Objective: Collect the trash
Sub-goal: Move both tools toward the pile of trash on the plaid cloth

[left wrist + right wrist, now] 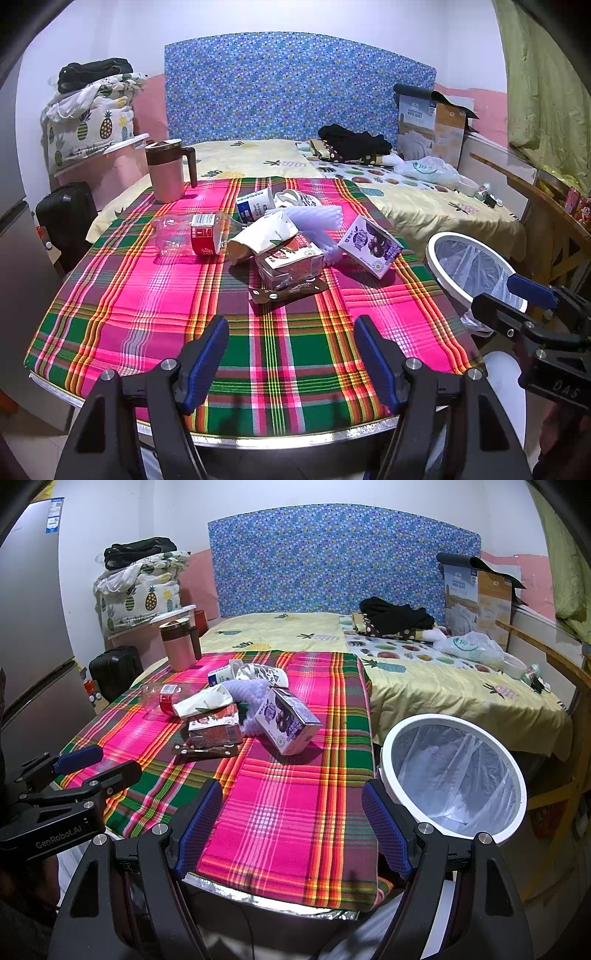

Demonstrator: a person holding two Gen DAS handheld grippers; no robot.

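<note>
Left gripper and right gripper: jaws spread wide, nothing held, both above the near edge of the plaid tablecloth. Trash lies mid-table – plastic bottle, purple carton, red carton, brown wrapper. Lined white bin stands beside the table's right edge – near the right gripper

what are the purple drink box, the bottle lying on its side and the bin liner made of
Purple drink box: looks like coated paperboard, with sharp folded edges and glossy print.
Bottle: clear thin plastic; the plaid cloth shows through it, and a red label wraps it.
Bin liner: thin translucent plastic film, wrinkled, seemingly folded over the white bin rim, which is likely rigid plastic.
</note>
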